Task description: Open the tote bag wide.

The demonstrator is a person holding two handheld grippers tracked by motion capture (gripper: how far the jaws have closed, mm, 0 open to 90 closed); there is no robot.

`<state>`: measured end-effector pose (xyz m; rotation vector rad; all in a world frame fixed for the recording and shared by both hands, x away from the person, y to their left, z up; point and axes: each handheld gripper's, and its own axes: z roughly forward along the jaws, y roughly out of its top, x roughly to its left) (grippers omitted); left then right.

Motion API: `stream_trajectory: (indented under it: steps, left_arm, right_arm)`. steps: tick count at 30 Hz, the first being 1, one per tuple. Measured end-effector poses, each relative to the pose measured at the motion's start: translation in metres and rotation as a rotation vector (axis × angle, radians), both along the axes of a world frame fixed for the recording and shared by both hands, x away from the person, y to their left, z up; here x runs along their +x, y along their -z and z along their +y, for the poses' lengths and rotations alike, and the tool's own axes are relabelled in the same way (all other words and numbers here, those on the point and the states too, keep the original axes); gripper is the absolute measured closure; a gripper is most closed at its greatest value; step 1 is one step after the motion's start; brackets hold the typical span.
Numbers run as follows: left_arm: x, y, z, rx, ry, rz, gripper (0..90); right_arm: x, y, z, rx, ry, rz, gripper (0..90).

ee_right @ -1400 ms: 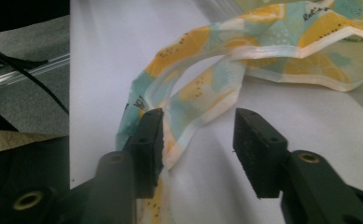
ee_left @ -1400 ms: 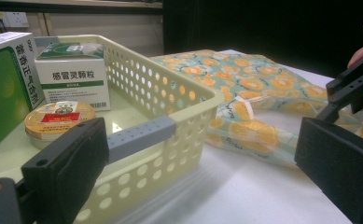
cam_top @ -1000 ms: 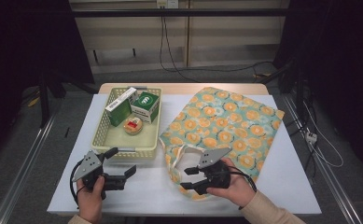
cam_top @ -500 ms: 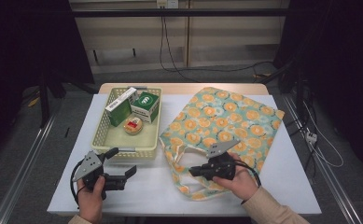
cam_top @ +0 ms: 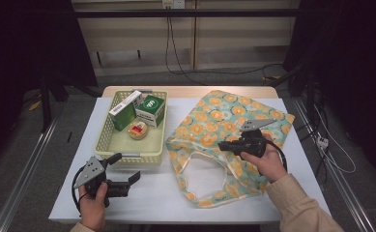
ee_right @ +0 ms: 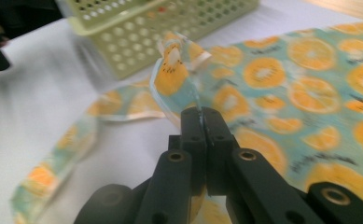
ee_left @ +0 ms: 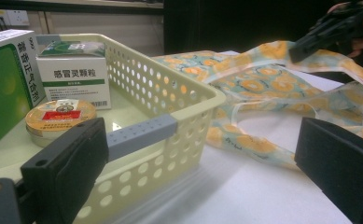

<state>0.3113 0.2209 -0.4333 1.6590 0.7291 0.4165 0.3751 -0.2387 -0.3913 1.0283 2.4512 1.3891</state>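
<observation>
A tote bag [cam_top: 226, 126] printed with orange slices lies on the right half of the white table [cam_top: 151, 193]. My right gripper [cam_top: 221, 145] hovers over the bag's middle, shut on one of its handles [ee_right: 175, 70] and holding that strap up off the table; the pinch [ee_right: 200, 115] is plain in the right gripper view. My left gripper [cam_top: 125, 167] stands open near the front left, just in front of the pale yellow basket [cam_top: 109, 135]. The basket's corner [ee_left: 188, 116] sits between its wide jaws without touching them.
The basket holds a green box [cam_top: 125, 110], a white and green box [cam_top: 151, 108] and a round tin [cam_top: 138, 129]. The bag's other handle [cam_top: 195, 193] loops toward the front edge. Dark floor, rails and cables surround the table.
My right gripper has closed on the bag handle and moved away from the front edge and to the right, over the bag, drawing the strap with it. The left gripper has stayed put.
</observation>
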Motion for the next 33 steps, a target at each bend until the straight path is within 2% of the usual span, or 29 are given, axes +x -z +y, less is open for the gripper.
stream_trajectory:
  steps: [4,6,9,11,16,19,25,28,31,33]
  left_arm:
    - [0.000,0.001,0.000,0.003,0.005,0.002,2.5]
    - [0.000,0.001,-0.001,0.000,0.007,0.005,2.5]
    - [0.000,0.001,0.000,0.002,0.004,0.006,2.6]
    - [0.000,0.001,0.001,-0.003,0.003,0.005,2.6]
    - [0.001,0.002,0.001,-0.001,0.004,0.010,2.5]
    - [0.001,0.003,0.001,-0.005,0.005,0.009,2.6]
    - [0.001,0.003,0.001,0.000,0.006,0.011,2.6]
    - [0.001,0.003,0.001,0.001,0.009,0.012,2.6]
    - [0.001,0.003,0.000,-0.004,0.007,0.012,2.6]
    - [0.001,0.003,0.000,-0.004,0.008,0.012,2.6]
  right_arm:
    - [0.016,-0.001,-0.015,0.021,0.043,0.024,89.4]
    - [0.025,-0.002,-0.020,-0.008,0.055,0.009,89.4]
    - [0.038,0.000,-0.026,-0.009,0.089,0.033,89.4]
    - [0.047,0.003,-0.028,-0.047,0.099,0.032,89.4]
    - [0.064,0.010,-0.037,-0.063,0.126,0.037,89.4]
    - [0.074,0.018,-0.041,-0.022,0.139,0.073,89.4]
    - [0.083,0.035,-0.047,-0.048,0.176,0.110,88.9]
    - [0.083,0.039,-0.045,-0.083,0.186,0.119,86.2]
    - [0.080,0.040,-0.043,-0.104,0.180,0.115,81.7]
    - [0.077,0.038,-0.041,-0.112,0.186,0.101,73.1]
